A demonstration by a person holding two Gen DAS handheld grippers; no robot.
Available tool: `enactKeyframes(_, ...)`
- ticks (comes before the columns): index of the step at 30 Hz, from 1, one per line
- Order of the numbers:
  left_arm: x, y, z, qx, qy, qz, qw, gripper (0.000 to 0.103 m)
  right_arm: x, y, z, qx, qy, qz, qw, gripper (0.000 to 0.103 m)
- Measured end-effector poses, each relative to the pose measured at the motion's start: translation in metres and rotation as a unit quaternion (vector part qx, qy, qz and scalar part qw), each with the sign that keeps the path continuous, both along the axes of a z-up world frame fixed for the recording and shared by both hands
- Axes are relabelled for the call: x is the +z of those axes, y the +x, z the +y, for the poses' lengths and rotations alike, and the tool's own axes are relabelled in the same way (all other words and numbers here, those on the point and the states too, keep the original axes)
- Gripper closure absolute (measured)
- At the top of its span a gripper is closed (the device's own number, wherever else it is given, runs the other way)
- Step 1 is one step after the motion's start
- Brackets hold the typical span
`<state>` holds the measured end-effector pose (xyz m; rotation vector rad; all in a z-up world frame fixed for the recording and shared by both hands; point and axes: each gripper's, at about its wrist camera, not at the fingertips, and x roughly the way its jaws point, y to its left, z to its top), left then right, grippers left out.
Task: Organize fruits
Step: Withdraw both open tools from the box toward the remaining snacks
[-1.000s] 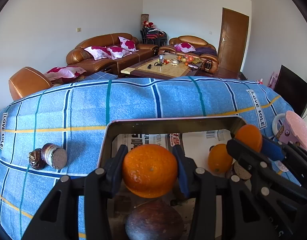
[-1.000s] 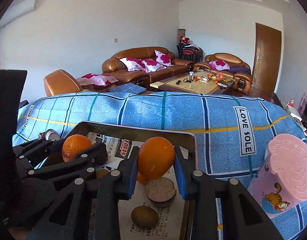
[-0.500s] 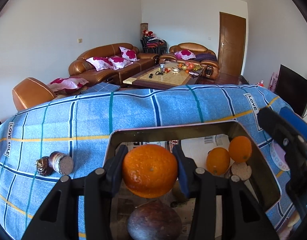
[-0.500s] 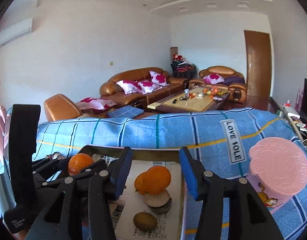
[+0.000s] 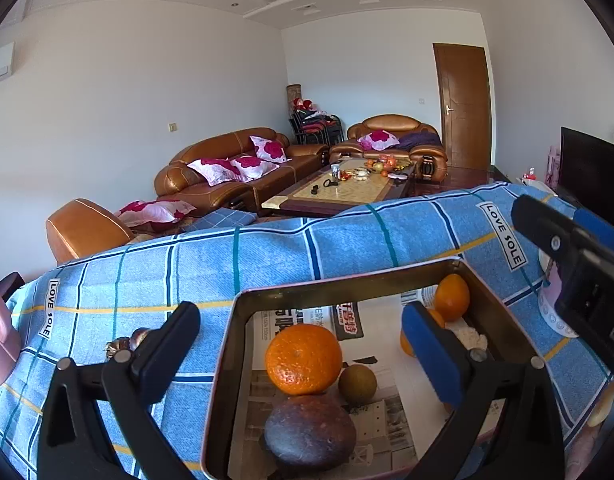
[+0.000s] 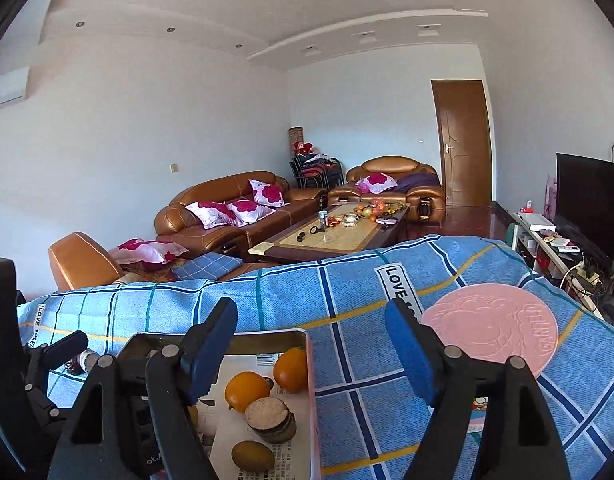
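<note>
With both the left gripper (image 5: 299, 332) and right gripper (image 6: 311, 336) spread apart and empty, we note the remaining fruit (image 5: 123, 345) lies outside the tray (image 5: 347, 283), nearest the left gripper.

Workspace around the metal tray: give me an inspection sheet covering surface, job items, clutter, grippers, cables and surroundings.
Surface: blue plaid cloth printed "LOVE SOLE" covers the table.
Job's things: newspaper-lined rectangular metal tray holds a large orange, a dark brown round fruit, a small green-brown fruit and two more oranges.
Clutter: cut brown fruit half in the tray; pink cartoon-printed cup right of it; brown halved fruit on the cloth left of it.
Grippers: left gripper and right gripper, jaws wide open, empty.
Cables: wires near the television.
Surroundings: brown leather sofas, coffee table, wooden door.
</note>
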<state>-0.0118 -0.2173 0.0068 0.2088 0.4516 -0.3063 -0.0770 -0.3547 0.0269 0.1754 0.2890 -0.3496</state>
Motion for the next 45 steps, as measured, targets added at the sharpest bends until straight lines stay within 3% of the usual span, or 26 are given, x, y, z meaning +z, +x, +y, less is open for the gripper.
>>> enactKeyframes(6,0.002,-0.006,0.01,0.005,-0.008,-0.01,0.9999,0.0,0.0,-0.018,0.002,-0.041,-0.021,-0.052,0.998,0.022)
enactKeyframes(11,0.001,-0.01,0.016,0.009,-0.012,-0.006,0.9999,0.0,-0.002,-0.014,0.006,-0.044,-0.021,-0.034,0.998,0.02)
enactKeyframes(21,-0.001,-0.021,0.039,0.023,-0.024,0.009,0.9994,0.0,0.0,-0.035,0.017,-0.057,-0.022,-0.039,0.997,0.02)
enactKeyframes(30,-0.001,-0.025,0.059,0.048,-0.022,-0.002,0.9986,0.0,0.0,-0.04,0.042,-0.048,-0.032,-0.02,0.998,0.02)
enactKeyframes(35,-0.001,-0.019,0.07,0.059,-0.001,-0.005,0.9983,0.0,-0.001,-0.039,0.056,-0.04,-0.044,-0.015,0.998,0.02)
enactKeyframes(45,-0.001,-0.005,0.104,0.083,0.035,-0.029,0.9955,0.0,-0.004,-0.014,0.09,-0.02,-0.02,0.0,1.0,0.02)
